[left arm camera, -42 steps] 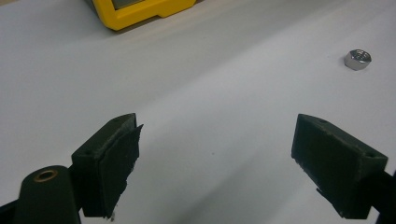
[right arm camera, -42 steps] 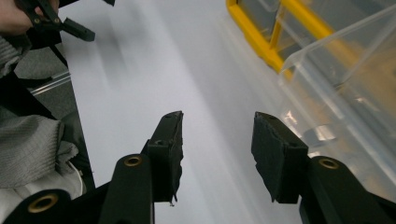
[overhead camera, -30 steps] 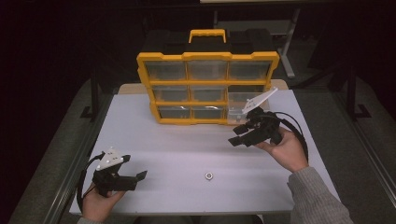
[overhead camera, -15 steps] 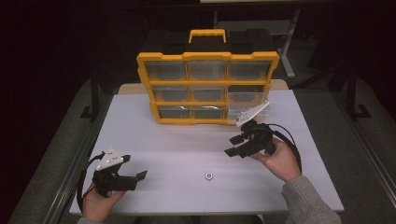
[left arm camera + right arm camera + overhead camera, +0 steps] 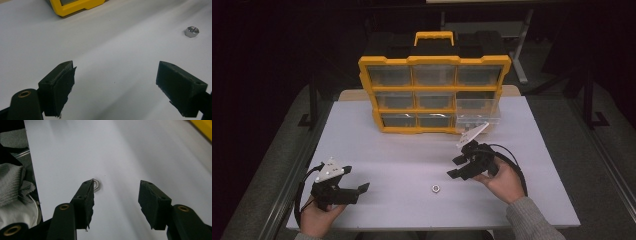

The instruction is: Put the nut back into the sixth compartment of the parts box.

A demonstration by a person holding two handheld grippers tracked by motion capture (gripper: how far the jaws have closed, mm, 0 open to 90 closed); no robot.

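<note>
A small silver hex nut (image 5: 435, 188) lies on the white table top (image 5: 412, 145) near the front. My right gripper (image 5: 455, 168) hovers just right of it and a little beyond, tilted down toward the table. Its jaws have just been opening and stand open with nothing between them. In the right gripper view the nut (image 5: 96, 185) peeks out behind the tip of the left jaw, outside the gap of the right gripper (image 5: 117, 185). My left gripper (image 5: 357, 192) rests open at the front left. The left gripper view has the nut (image 5: 191, 31) far off at the upper right.
A yellow parts organizer (image 5: 434, 92) with clear drawers and a carry handle stands upright at the back of the table. One clear drawer (image 5: 476, 114) at its lower right sticks out. A grey sleeve (image 5: 15, 183) shows at the table's front edge.
My right gripper has come down and toward the front, from beside the organizer to close by the nut. The left gripper and the nut have stayed put.
</note>
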